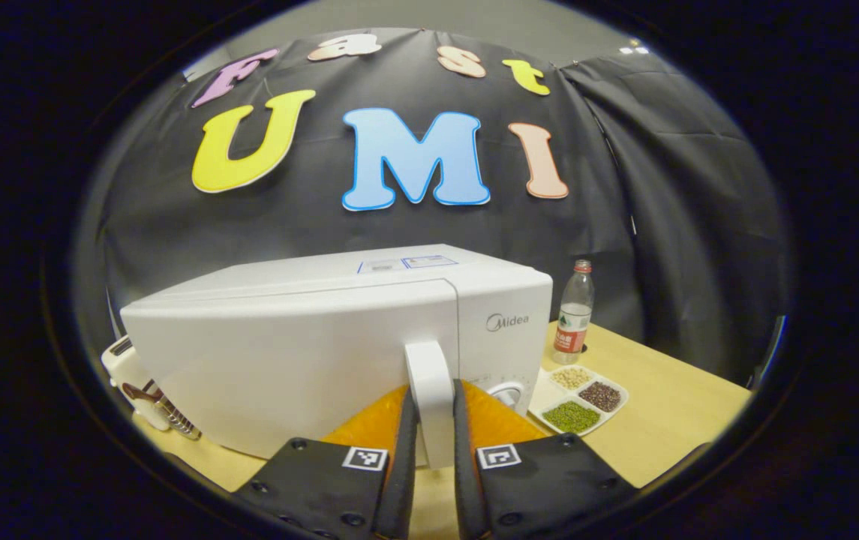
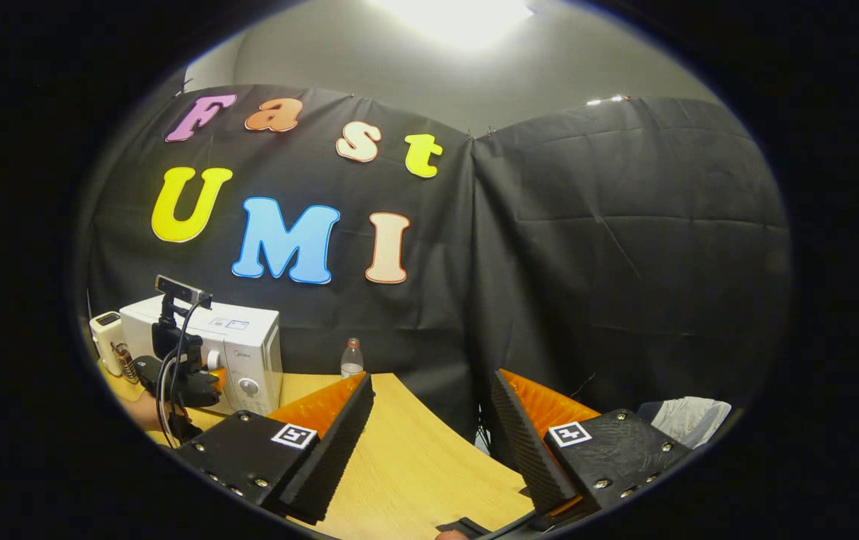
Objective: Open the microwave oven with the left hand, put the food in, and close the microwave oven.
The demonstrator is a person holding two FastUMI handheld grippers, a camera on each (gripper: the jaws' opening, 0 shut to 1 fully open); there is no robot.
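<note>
Two handheld grippers work around a white microwave oven [image 1: 339, 330] that stands on a pale wooden table [image 1: 662, 420], in front of a black cloth wall. The microwave is the landmark here.

In the left gripper view, the left gripper [image 1: 433, 420] is right at the front of the microwave. Its two fingers are closed in on the upright white door handle [image 1: 429, 375], one pressing each side, so the handle is pinched between them. The door looks slightly swung out from the body at the handle side. Just right of the microwave, on the table, sits a white divided tray of food [image 1: 581, 399], with pale beans, dark red beans and green beans in separate compartments. Behind the tray, near the microwave's right rear corner, stands a clear plastic bottle [image 1: 575, 313] with a red cap. To the left of the microwave sits a small white appliance [image 1: 129, 367], partly hidden.

In the right gripper view, the right gripper [image 2: 429, 427] is well apart from the microwave [image 2: 226, 352], far to its right over the table edge. Its jaws are spread wide and hold nothing. Far off, the left gripper [image 2: 189, 375] shows at the microwave's front, with cables trailing down from it.
</note>
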